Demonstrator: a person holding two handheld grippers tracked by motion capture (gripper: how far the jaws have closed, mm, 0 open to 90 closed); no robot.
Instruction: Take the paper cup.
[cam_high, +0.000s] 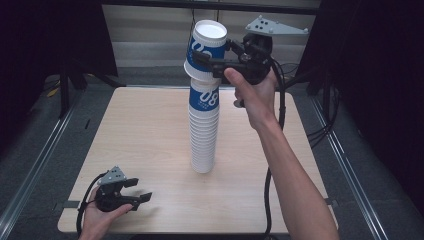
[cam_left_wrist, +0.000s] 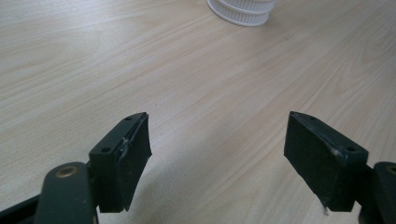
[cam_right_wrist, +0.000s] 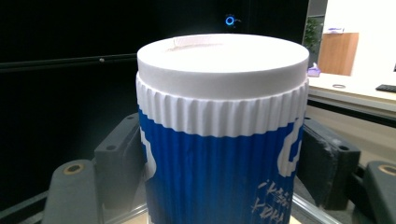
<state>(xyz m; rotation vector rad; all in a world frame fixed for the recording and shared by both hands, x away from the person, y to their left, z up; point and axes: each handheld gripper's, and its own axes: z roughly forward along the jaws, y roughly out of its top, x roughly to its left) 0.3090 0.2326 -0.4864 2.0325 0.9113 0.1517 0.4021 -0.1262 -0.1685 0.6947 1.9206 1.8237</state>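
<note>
A tall stack of upside-down white and blue paper cups (cam_high: 204, 130) stands in the middle of the table (cam_high: 145, 125). Above the stack, the top cup (cam_high: 206, 47) is tilted and partly off the cups below it. My right gripper (cam_high: 215, 52) is shut on this cup from the right. In the right gripper view the cup (cam_right_wrist: 219, 140) sits bottom-up between both pads of the right gripper (cam_right_wrist: 222, 156). My left gripper (cam_high: 141, 189) lies low at the table's front left, open with nothing in it. In the left gripper view my left gripper (cam_left_wrist: 217, 154) faces the stack's rim (cam_left_wrist: 243, 10).
Bare light wood lies all around the stack. Metal rails (cam_high: 35, 165) run along both sides of the table, and dark curtains close off the left and right. A black cable (cam_high: 270, 190) hangs from the right gripper along the forearm.
</note>
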